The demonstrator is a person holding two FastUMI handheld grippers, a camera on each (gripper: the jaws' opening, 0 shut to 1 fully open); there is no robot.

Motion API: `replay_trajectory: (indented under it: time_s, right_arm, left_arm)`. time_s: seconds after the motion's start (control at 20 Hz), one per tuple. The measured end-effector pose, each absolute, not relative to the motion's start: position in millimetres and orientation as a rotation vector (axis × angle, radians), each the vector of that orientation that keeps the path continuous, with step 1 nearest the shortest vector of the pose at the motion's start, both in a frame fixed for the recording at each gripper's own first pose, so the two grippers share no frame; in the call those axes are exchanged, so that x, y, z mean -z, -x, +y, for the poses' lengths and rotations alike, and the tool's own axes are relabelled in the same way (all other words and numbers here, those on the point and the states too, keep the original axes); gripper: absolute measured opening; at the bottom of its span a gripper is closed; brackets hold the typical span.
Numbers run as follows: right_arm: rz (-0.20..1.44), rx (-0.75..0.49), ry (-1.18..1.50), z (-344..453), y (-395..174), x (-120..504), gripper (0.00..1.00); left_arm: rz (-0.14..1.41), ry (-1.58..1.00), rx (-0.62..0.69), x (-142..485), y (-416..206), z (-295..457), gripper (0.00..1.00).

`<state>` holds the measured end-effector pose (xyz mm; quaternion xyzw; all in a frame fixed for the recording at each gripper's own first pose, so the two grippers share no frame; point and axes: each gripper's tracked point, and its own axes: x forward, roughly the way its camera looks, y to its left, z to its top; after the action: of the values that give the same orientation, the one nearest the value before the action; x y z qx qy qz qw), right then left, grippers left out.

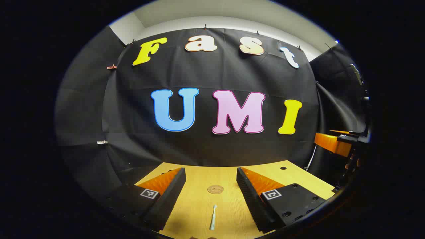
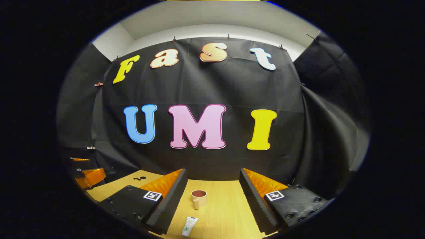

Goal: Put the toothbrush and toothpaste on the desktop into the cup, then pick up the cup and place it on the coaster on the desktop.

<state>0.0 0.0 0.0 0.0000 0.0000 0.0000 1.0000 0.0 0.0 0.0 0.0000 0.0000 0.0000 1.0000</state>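
Note:
In the left gripper view a pale toothbrush (image 1: 213,217) lies on the wooden desktop (image 1: 199,205), lengthwise between my open left gripper (image 1: 211,182) fingers. Beyond it sits a small round brown coaster (image 1: 215,189). In the right gripper view a beige cup (image 2: 199,198) with a dark inside stands upright on the desktop, handle toward me. A white toothpaste tube (image 2: 189,226) lies just in front of it. My right gripper (image 2: 212,186) is open above the desk with nothing between its fingers; cup and tube lie between them, farther ahead.
The other gripper shows at the right edge of the left gripper view (image 1: 335,144) and at the left edge of the right gripper view (image 2: 88,176). The black cloth wall stands right behind the desk. Small dark holes (image 1: 283,168) mark the desktop.

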Motion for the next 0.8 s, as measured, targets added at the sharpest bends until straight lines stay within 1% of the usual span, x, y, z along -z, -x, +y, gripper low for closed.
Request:
replay_trajectory:
  time_s: [0.2, 0.8]
  right_arm:
    - [0.028, -0.019, -0.030, 8, -7, 11, 0.97]
    - [0.079, -0.056, 0.023, 29, -12, 26, 0.97]
  left_arm:
    - [0.000, -0.010, 0.006, 0, -3, 2, 0.98]
    - [0.012, -0.012, 0.022, 3, -3, 3, 0.98]
